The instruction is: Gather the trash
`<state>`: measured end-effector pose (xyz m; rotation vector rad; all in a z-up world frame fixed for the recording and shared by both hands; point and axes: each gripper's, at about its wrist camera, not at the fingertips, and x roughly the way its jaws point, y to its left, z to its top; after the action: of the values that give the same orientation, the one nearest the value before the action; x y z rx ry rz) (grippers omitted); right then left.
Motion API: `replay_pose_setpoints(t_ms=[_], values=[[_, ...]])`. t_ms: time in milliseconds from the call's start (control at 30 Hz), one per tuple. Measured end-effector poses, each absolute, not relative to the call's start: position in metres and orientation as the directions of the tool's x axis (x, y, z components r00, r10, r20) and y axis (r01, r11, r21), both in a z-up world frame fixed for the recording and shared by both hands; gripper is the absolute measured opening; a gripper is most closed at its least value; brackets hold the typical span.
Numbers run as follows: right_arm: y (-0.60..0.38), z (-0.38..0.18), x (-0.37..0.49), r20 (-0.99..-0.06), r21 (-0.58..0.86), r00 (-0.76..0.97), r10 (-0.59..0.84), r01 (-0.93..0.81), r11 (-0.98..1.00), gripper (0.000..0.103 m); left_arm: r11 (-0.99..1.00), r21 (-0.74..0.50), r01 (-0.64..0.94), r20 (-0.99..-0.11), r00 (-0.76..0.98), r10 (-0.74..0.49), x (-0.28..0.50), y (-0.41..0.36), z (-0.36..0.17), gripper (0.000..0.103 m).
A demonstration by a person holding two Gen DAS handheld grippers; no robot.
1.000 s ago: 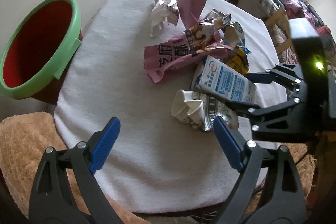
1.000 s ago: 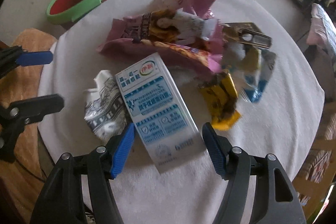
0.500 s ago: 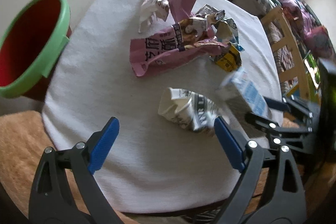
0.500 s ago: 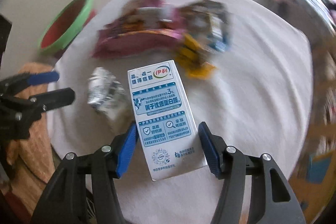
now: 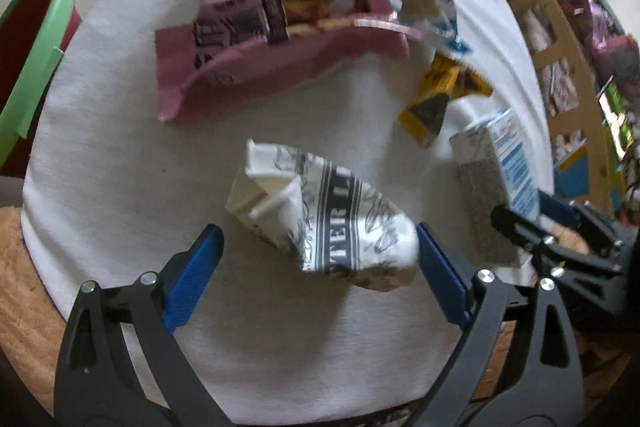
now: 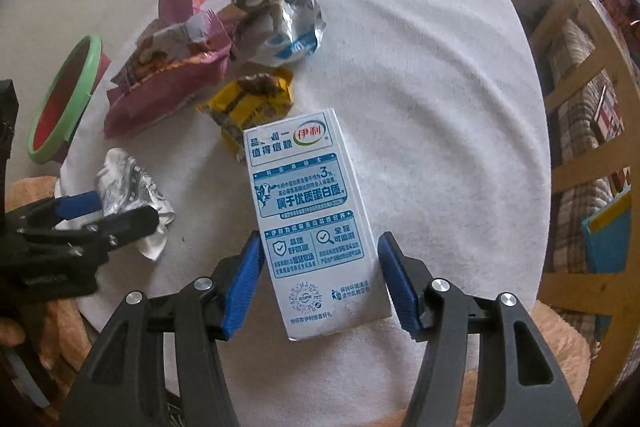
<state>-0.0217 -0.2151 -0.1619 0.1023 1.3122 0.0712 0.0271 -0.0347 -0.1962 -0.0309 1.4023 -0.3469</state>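
A blue-and-white milk carton (image 6: 308, 211) is held clear of the white cloth, with my right gripper (image 6: 320, 251) shut on its lower half. In the left wrist view the same carton (image 5: 500, 179) shows at the right in that gripper (image 5: 524, 209). A crumpled black-and-white paper carton (image 5: 332, 215) lies on the cloth between the jaws of my left gripper (image 5: 316, 243). Those jaws are wide and opening; the right pad is at the paper's edge and the left pad stands apart. The right wrist view shows this left gripper (image 6: 108, 213) around the crumpled carton (image 6: 128, 183).
A red bin with a green rim (image 5: 32, 39) stands off the table's left edge. A pink snack bag (image 5: 248, 59), a yellow wrapper (image 5: 432, 107) and a silver-blue wrapper (image 6: 288, 27) lie at the far side of the white-clothed table (image 6: 440, 107). A wooden chair (image 6: 580, 67) stands at the right.
My right gripper closed on the milk carton, lifted it off the pile and carried it to the right. My left gripper came down nearer the crumpled carton, which now lies between its jaws.
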Motion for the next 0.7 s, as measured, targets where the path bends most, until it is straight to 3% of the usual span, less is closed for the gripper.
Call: replay_pose_setpoints(t_ms=[133, 267, 367, 500, 567, 700], values=[[-0.220, -0.165, -0.021, -0.959, 0.134, 0.255, 0.123, 0.027, 0.991, 0.059, 0.944, -0.222, 0.243, -0.957, 0.133, -0.259, 0.025, -0.033, -0.198, 0.082], [-0.224, -0.165, -0.021, -0.956, 0.158, 0.257, 0.141, 0.045, 0.986, 0.059, 0.931, -0.232, 0.281, -0.952, 0.131, -0.276, 0.024, -0.035, -0.193, 0.060], [-0.230, -0.163, -0.022, -0.953, 0.170, 0.263, 0.150, 0.053, 0.984, 0.059, 0.925, -0.226, 0.307, -0.951, 0.135, -0.277, 0.021, -0.038, -0.190, 0.057], [-0.236, -0.160, -0.022, -0.946, 0.194, 0.277, 0.168, 0.068, 0.979, 0.059, 0.917, -0.232, 0.325, -0.948, 0.136, -0.288, 0.016, -0.036, -0.185, 0.037], [-0.237, -0.160, -0.022, -0.943, 0.205, 0.283, 0.176, 0.074, 0.976, 0.059, 0.915, -0.236, 0.329, -0.946, 0.139, -0.293, 0.014, -0.035, -0.183, 0.032], [-0.237, -0.159, -0.023, -0.943, 0.207, 0.281, 0.180, 0.070, 0.976, 0.059, 0.916, -0.235, 0.326, -0.945, 0.145, -0.295, 0.014, -0.031, -0.181, 0.031]])
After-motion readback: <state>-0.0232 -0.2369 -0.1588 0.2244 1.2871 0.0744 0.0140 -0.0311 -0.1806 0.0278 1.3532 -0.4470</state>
